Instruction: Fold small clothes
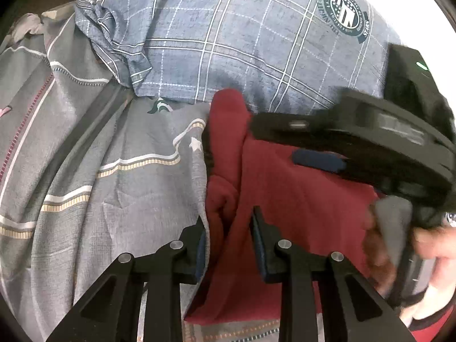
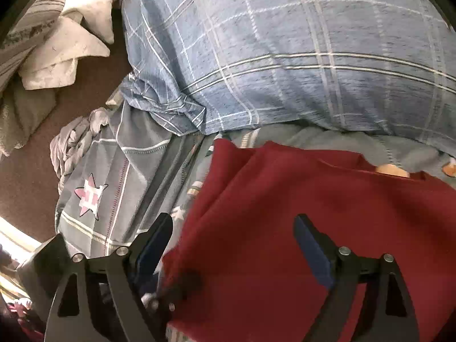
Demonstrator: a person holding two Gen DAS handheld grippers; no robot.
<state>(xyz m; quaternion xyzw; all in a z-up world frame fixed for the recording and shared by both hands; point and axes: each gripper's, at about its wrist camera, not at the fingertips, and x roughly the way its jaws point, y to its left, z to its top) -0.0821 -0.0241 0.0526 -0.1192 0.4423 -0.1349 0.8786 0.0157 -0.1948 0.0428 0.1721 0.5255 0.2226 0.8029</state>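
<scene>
Item: red garment [image 2: 313, 213], spread on the bed [image 1: 128, 199] below a blue plaid pillow [image 1: 228, 42].
Left tongs [image 1: 229, 239]: apart, straddling the garment's bunched left edge, fold running away toward the pillow.
Right tongs [image 2: 233, 245]: apart, over the cloth, nothing gripped.
Nearer that edge: left.

Home bedroom: patterned bedsheet [image 1: 114, 199], plaid pillow [image 2: 285, 57], brown floor [image 2: 28, 185].
</scene>
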